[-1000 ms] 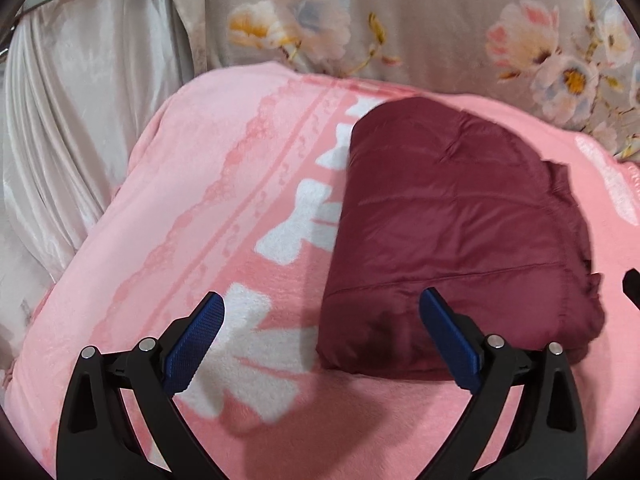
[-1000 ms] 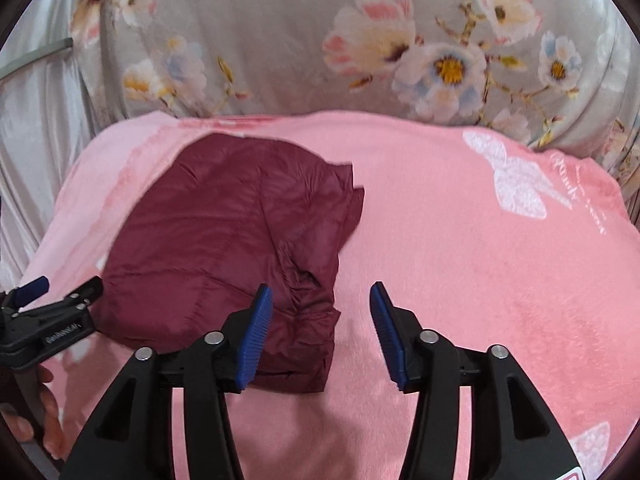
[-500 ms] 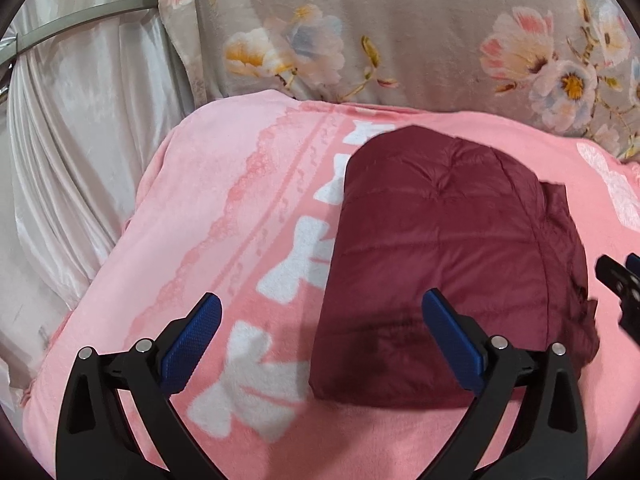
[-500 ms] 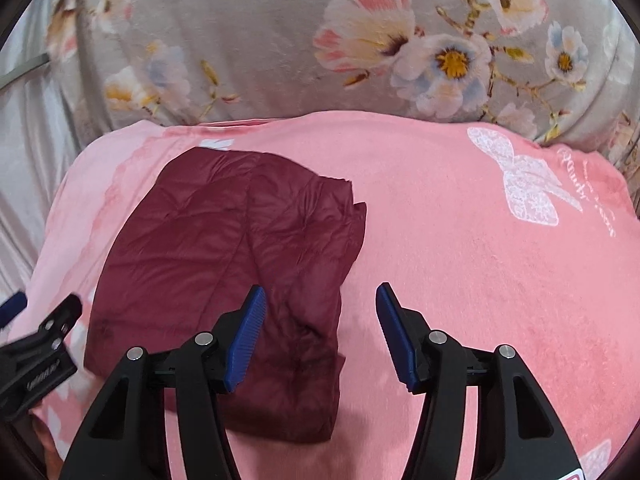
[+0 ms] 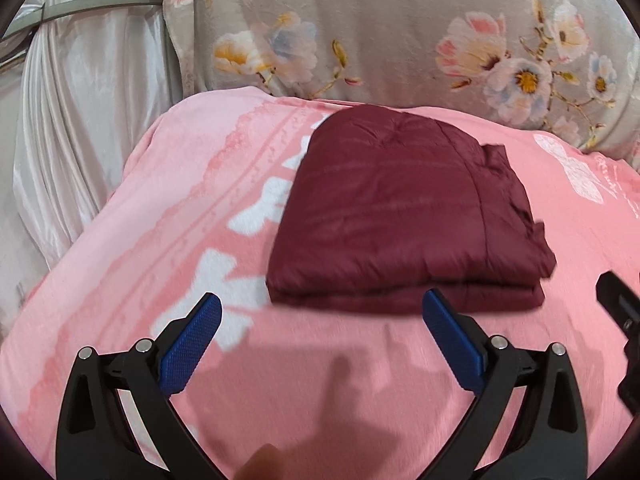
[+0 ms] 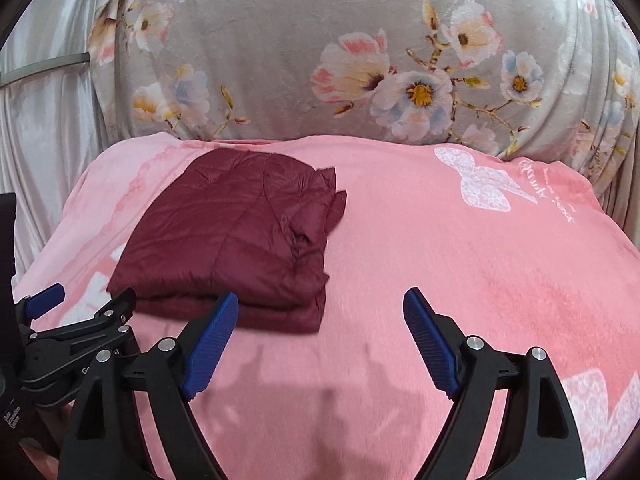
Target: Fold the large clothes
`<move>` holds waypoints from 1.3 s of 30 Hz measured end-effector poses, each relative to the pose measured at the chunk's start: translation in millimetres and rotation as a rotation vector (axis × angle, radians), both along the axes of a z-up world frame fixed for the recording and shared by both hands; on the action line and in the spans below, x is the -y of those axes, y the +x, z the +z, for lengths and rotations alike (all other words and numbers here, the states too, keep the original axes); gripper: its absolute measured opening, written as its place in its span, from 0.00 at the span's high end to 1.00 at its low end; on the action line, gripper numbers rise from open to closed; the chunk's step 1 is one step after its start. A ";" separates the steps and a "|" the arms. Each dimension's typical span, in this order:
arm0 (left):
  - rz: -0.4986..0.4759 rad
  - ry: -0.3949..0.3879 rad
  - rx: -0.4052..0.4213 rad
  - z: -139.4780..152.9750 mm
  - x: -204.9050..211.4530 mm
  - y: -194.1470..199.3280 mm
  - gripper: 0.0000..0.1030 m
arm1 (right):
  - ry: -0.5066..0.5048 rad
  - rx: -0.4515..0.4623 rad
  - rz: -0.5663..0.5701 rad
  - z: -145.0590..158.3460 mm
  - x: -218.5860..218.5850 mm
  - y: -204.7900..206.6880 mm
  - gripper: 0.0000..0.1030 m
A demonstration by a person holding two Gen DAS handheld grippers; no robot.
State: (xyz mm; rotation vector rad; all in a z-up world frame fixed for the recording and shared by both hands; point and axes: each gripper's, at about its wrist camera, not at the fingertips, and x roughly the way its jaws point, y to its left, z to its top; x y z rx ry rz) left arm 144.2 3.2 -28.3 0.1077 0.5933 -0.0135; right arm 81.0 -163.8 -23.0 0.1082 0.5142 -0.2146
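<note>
My left gripper (image 5: 320,334) and right gripper (image 6: 320,330) both gape wide, holding nothing, just short of the folded maroon jacket (image 6: 236,236), which lies at ten o'clock in my right view. The risk I see — the puffy layers springing back, since the ruffled edge at three o'clock sits loose and nothing pins it. It rests on a pink blanket (image 6: 460,264), soft and yielding, with a floral cushion (image 6: 320,40) behind and pale curtains (image 5: 80,120) at nine o'clock.
</note>
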 end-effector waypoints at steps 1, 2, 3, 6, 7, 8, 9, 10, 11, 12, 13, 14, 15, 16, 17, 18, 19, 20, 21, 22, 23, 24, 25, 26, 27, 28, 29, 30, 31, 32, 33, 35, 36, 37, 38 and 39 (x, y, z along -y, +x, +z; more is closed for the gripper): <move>0.004 0.006 0.003 -3.2 0.7 -3.9 0.05 | -0.001 -0.004 -0.002 -5.3 -0.4 -3.9 0.20; 0.009 0.015 0.007 -7.6 1.6 -8.8 0.05 | -0.001 -0.008 -0.003 -11.6 -1.1 -8.6 0.20; 0.009 0.019 0.009 -10.7 1.7 -12.1 0.05 | -0.002 -0.010 -0.003 -17.4 -1.5 -12.7 0.19; 0.033 0.022 0.017 -20.4 1.8 -20.4 0.05 | 0.008 -0.021 0.001 -31.2 0.2 -19.7 0.19; 0.030 0.022 0.015 -21.6 1.9 -21.6 0.05 | 0.021 -0.032 -0.004 -33.9 1.9 -20.5 0.19; 0.027 0.018 0.023 -21.1 1.6 -22.8 0.05 | 0.024 -0.025 -0.010 -34.0 2.5 -21.9 0.19; 0.031 0.016 0.028 -21.1 0.7 -23.9 0.05 | 0.024 -0.013 -0.018 -33.5 3.3 -24.1 0.19; 0.031 0.013 0.033 -21.1 0.1 -24.6 0.05 | 0.021 -0.009 -0.021 -33.8 2.8 -25.0 0.19; 0.030 0.010 0.035 -21.4 -0.3 -25.1 0.05 | 0.013 -0.006 -0.024 -34.3 2.0 -25.7 0.19; 0.034 0.008 0.038 -21.9 -0.9 -26.0 0.05 | 0.007 -0.006 -0.024 -34.7 1.5 -25.7 0.19; 0.037 0.008 0.040 -22.4 -0.3 -26.6 0.05 | 0.000 -0.007 -0.023 -35.0 0.7 -25.4 0.19; 0.037 0.010 0.042 -22.8 -0.1 -26.9 0.05 | -0.008 -0.008 -0.022 -35.5 -0.7 -25.1 0.20; 0.040 0.014 0.044 -22.9 0.9 -27.3 0.05 | -0.017 -0.011 -0.019 -36.1 -2.3 -24.7 0.20; 0.038 0.018 0.045 -23.1 1.9 -27.4 0.05 | -0.023 -0.014 -0.018 -36.5 -3.6 -23.9 0.19; 0.033 0.022 0.047 -23.4 3.1 -28.1 0.05 | -0.027 -0.016 -0.018 -36.8 -4.2 -23.2 0.19; 0.031 0.029 0.050 -23.8 4.5 -29.4 0.05 | -0.030 -0.019 -0.018 -37.3 -4.6 -22.7 0.20; 0.029 0.034 0.054 -23.9 5.5 -30.2 0.05 | -0.032 -0.021 -0.018 -37.6 -5.0 -22.5 0.20; 0.025 0.037 0.058 -23.7 6.4 -30.6 0.05 | -0.034 -0.022 -0.019 -37.9 -5.0 -22.4 0.20; 0.022 0.041 0.061 -23.7 7.3 -30.9 0.05 | -0.036 -0.022 -0.018 -37.9 -4.5 -22.4 0.20; 0.021 0.043 0.062 -23.8 7.6 -31.0 0.05 | -0.036 -0.023 -0.018 -37.9 -4.4 -22.3 0.20; 0.020 0.042 0.061 -23.9 7.3 -30.7 0.05 | -0.037 -0.024 -0.017 -38.3 -5.0 -21.8 0.20; 0.023 0.041 0.060 -24.0 8.2 -31.2 0.05 | -0.037 -0.023 -0.018 -38.0 -5.3 -22.3 0.20; 0.023 0.039 0.058 -24.2 8.2 -31.0 0.05 | -0.037 -0.023 -0.019 -37.9 -5.5 -22.2 0.20; 0.023 0.037 0.055 -24.3 8.0 -30.9 0.05 | -0.038 -0.022 -0.019 -37.9 -5.8 -22.3 0.20; 0.023 0.036 0.054 -24.2 8.0 -30.7 0.05 | -0.040 -0.021 -0.018 -38.0 -6.0 -22.3 0.20; 0.021 0.036 0.054 -24.4 8.1 -30.7 0.05 | -0.041 -0.021 -0.019 -38.2 -7.0 -22.2 0.19; 0.019 0.037 0.055 -24.3 8.8 -31.3 0.05 | -0.045 -0.023 -0.020 -38.8 -8.0 -21.7 0.20; 0.019 0.038 0.056 -24.2 9.0 -31.1 0.05 | -0.047 -0.024 -0.020 -39.0 -8.8 -21.6 0.19; 0.018 0.038 0.056 -24.1 9.1 -30.8 0.05 | -0.049 -0.024 -0.021 -39.0 -10.0 -21.0 0.19; 0.018 0.038 0.057 -24.1 9.2 -31.1 0.05 | -0.049 -0.024 -0.022 -39.4 -9.6 -21.1 0.19; 0.018 0.037 0.057 -24.4 9.2 -31.3 0.05 | -0.049 -0.023 -0.023 -39.1 -10.6 -21.0 0.20; 0.018 0.035 0.057 -24.4 8.8 -31.2 0.05 | -0.049 -0.023 -0.022 -39.5 -10.0 -21.0 0.20; 0.020 0.033 0.058 -24.4 8.8 -31.4 0.05 | -0.049 -0.023 -0.022 -39.0 -9.8 -21.2 0.20; 0.021 0.031 0.058 -24.1 8.9 -31.2 0.05 | -0.049 -0.023 -0.021 -38.9 -9.5 -21.4 0.20; 0.022 0.029 0.059 -23.9 8.7 -31.4 0.05 | -0.049 -0.023 -0.020 -39.0 -9.0 -21.3 0.19; 0.022 0.027 0.060 -23.8 8.4 -31.5 0.05 | -0.049 -0.023 -0.021 -39.0 -9.2 -21.3 0.20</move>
